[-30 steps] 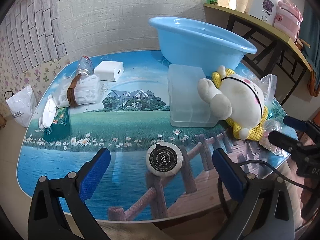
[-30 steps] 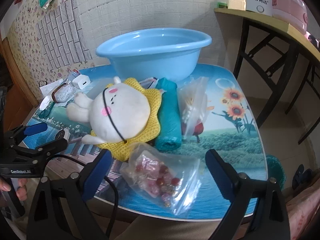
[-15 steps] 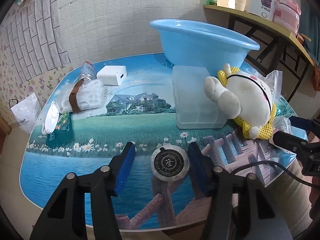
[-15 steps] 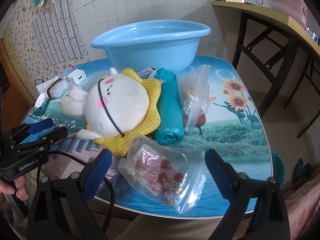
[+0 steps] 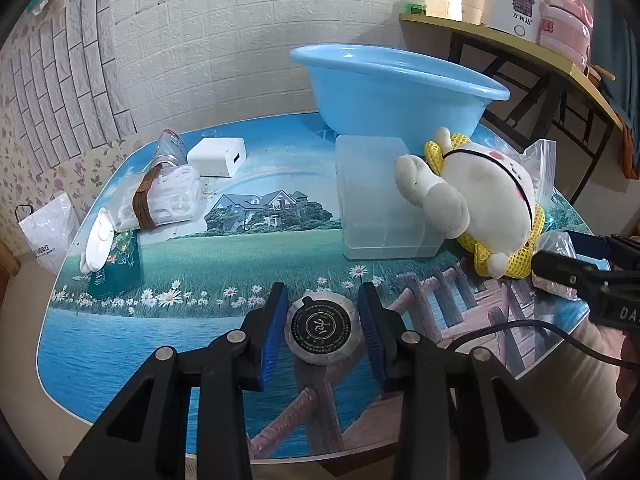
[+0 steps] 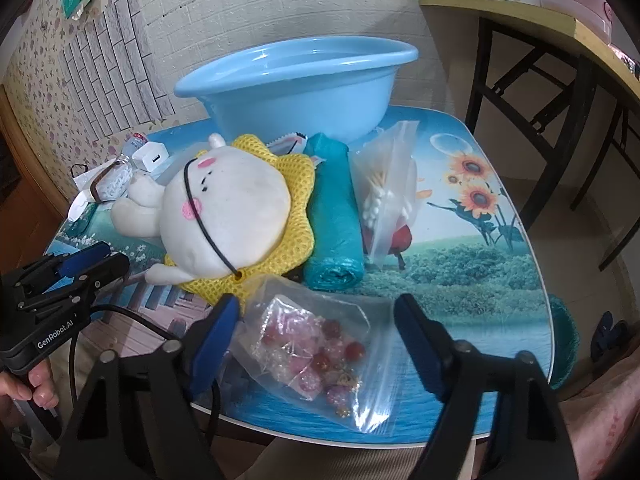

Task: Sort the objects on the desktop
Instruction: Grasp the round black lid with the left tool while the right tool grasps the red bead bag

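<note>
- Left wrist view: my left hand-held gripper [image 5: 322, 330] sits at the near edge of the tabletop [image 5: 120, 336], its jaws having just been closing to a narrow gap around the round foil-wrapped puck [image 5: 321, 325]. The blue pads are just beside the puck's rim on both sides; I cannot tell whether they actually press it.
- Beyond it, a clear plastic box [image 5: 380, 196] lies toward the far edge, in front of the blue basin [image 5: 396, 88], with the plush toy [image 5: 476, 200] leaning on its right side.
- At the far left corner I see a white charger [image 5: 216, 157] and a bag of white cord [image 5: 160, 200].
- Right wrist view: my right hand-held gripper [image 6: 316, 344] has just been closing too, but stands fairly wide, straddling the clear bag of red beads [image 6: 316, 356] at the near edge. The left pad touches the plastic; the right pad is clear of it.
- A rolled teal bag [image 6: 334, 216] lies just behind, between the plush toy and a zip bag of cotton swabs [image 6: 386, 192].
</note>
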Available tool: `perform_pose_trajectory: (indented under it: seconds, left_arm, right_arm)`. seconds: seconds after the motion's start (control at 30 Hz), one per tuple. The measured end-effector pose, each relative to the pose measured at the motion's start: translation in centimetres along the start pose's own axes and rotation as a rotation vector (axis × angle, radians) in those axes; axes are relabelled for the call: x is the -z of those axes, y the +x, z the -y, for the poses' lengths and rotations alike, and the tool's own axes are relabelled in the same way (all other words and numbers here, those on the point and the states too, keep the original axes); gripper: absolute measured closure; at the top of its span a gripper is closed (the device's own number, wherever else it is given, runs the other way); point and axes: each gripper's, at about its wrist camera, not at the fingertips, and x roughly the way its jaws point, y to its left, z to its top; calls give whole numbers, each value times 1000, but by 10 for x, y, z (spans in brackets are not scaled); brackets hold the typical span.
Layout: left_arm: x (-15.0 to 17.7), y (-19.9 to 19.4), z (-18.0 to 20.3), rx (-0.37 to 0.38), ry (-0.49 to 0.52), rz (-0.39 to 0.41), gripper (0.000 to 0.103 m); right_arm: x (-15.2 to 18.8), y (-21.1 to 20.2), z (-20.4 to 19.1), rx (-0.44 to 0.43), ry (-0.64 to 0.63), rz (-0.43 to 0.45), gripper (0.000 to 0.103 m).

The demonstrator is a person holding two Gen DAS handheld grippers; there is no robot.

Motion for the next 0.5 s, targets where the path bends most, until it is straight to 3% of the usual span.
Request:
perform_pose_trajectory:
  seconds: [0.1, 0.2, 0.5]
  left_arm:
    - [0, 0, -1, 2, -3, -3, 69]
    - [-1, 0, -3, 7, -13, -9, 69]
    - [-9, -12, -15, -14, -47, 25, 69]
  right_arm:
    - [-1, -2, 1, -25, 0, -1, 56]
    - [-2, -4, 2, -30, -5, 1, 65]
    - [-8, -23, 18, -7, 30, 58, 68]
